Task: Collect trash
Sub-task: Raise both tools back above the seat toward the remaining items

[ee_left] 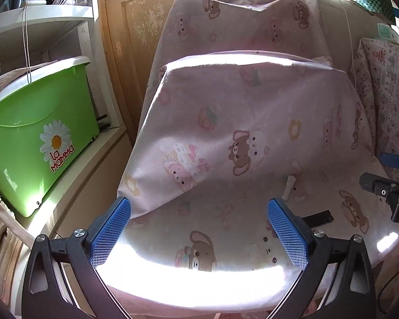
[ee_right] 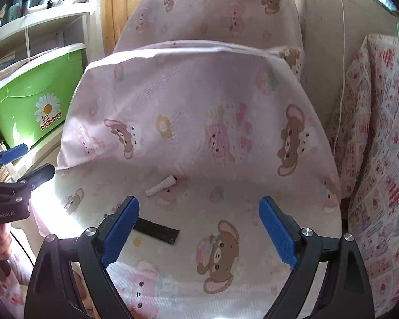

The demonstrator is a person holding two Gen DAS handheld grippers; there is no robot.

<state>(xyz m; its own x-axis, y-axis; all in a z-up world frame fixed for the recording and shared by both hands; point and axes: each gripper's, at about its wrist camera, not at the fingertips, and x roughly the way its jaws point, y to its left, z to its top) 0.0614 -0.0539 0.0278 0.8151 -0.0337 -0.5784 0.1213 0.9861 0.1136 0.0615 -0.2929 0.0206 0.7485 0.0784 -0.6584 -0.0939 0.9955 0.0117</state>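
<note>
Beyond the right gripper's [ee_right: 199, 228] parted fingers [ee_right: 122, 228], white paper roll [ee_right: 161, 185]

My left gripper [ee_left: 199, 228] has matte black angular arms with triangular cut-outs, round silver screws at the pivots, and blue pads ribbed in a fine grid. My right gripper [ee_right: 199, 228] is built the same: black frame, silver screws, smooth-backed blue fingers [ee_right: 278, 232]. On the left gripper's black body, seen from the right camera, white lettering reads "GenRobot.AI", and a thin black cable [ee_right: 24, 248] trails beneath it.
</note>
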